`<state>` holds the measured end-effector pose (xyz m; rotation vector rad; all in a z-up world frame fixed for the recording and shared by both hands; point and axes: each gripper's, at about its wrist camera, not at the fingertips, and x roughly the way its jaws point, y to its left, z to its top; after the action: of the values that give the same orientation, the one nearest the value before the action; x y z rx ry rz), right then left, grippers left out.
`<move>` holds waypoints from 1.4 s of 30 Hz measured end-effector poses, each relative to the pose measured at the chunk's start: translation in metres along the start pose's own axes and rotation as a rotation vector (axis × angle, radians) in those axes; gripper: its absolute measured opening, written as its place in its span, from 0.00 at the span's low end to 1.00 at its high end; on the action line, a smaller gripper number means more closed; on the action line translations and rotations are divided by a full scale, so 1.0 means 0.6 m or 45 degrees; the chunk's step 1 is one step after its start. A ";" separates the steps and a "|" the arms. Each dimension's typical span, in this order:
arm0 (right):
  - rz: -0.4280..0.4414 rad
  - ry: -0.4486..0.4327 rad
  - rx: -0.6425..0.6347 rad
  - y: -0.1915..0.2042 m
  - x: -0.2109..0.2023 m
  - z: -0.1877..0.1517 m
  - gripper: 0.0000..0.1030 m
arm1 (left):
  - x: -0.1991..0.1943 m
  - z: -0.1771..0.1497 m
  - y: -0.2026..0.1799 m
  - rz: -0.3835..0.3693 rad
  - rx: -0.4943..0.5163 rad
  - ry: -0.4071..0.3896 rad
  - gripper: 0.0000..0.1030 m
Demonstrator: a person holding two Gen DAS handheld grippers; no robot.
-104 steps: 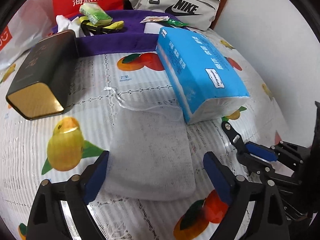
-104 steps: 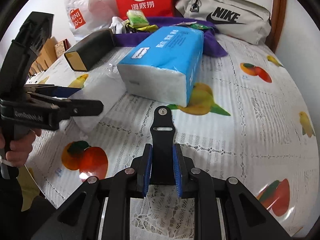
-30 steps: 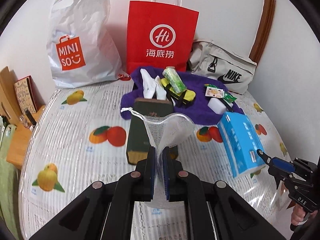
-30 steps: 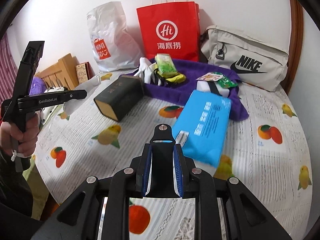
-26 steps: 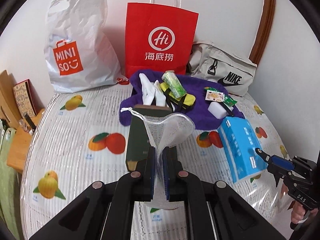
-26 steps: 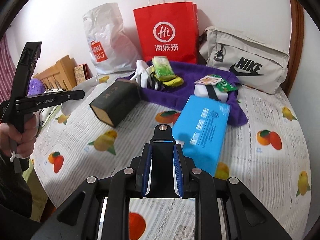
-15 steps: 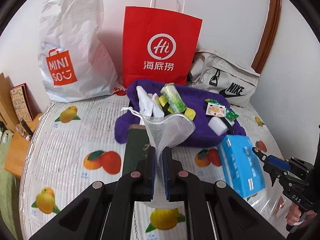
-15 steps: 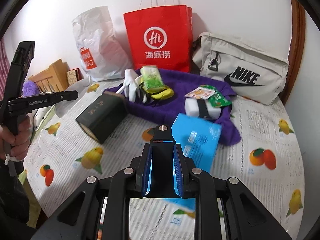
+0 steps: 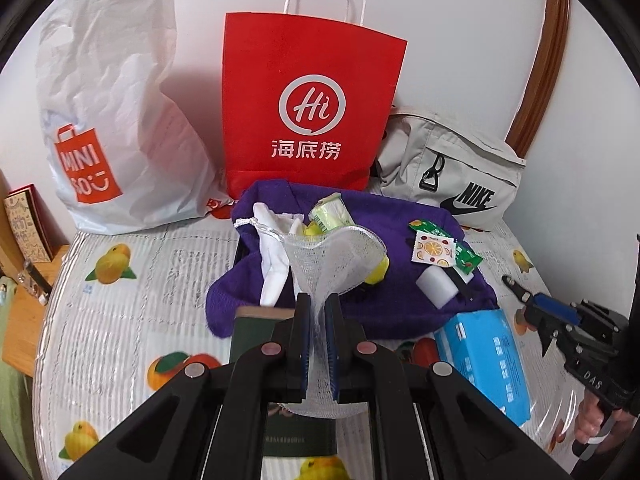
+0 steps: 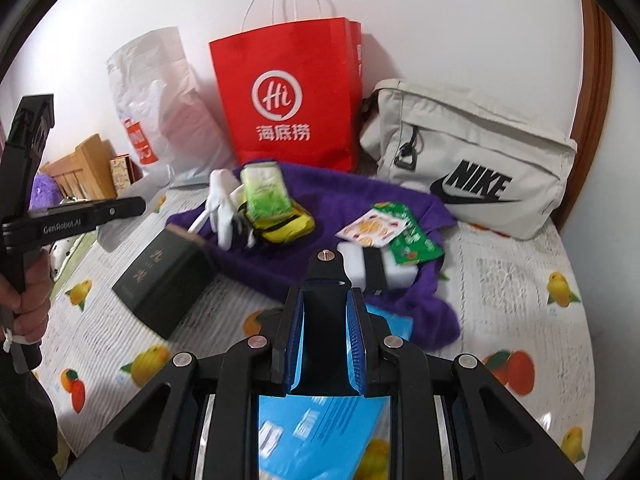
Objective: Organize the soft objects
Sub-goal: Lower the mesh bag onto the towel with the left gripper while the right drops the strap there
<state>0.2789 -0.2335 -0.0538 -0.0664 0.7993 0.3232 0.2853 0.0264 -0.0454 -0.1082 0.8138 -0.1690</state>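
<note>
My left gripper (image 9: 316, 304) is shut on a white mesh drawstring bag (image 9: 334, 256) and holds it up above the bed. The bag's mouth flares open in front of a purple towel (image 9: 376, 312). On the towel lie white gloves (image 9: 272, 268), a green tissue pack (image 10: 266, 194), a yellow pouch (image 10: 286, 228), snack packets (image 10: 394, 228) and a white sponge (image 9: 436, 286). My right gripper (image 10: 323, 312) is shut on a black tab, above a blue tissue pack (image 10: 316, 432). The right gripper also shows at the right in the left wrist view (image 9: 524, 296).
A dark green box (image 10: 164, 280) lies left of the towel. Against the wall stand a red paper bag (image 9: 308, 112), a white Miniso plastic bag (image 9: 112, 128) and a grey Nike bag (image 9: 452, 176). The fruit-print bed cover (image 9: 120, 320) ends at wooden furniture (image 9: 16, 320) on the left.
Both grippers have moved forward toward the towel and the bags, which now look larger. The left gripper still holds the mesh bag. The blue tissue pack now lies under the right gripper.
</note>
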 end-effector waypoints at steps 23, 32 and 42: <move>-0.047 0.047 0.061 -0.075 0.149 0.091 0.22 | 0.161 0.078 0.002 -0.086 -0.042 0.131 0.08; -0.055 0.122 0.066 -0.091 0.212 0.100 0.22 | 0.225 0.097 0.016 -0.069 -0.075 0.190 0.08; -0.016 0.204 0.086 -0.100 0.253 0.093 0.22 | 0.250 0.104 0.015 -0.075 -0.075 0.222 0.11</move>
<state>0.4351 -0.2409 -0.1267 -0.0342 0.9676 0.2810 0.4331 0.0085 -0.1116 -0.1748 0.9907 -0.2117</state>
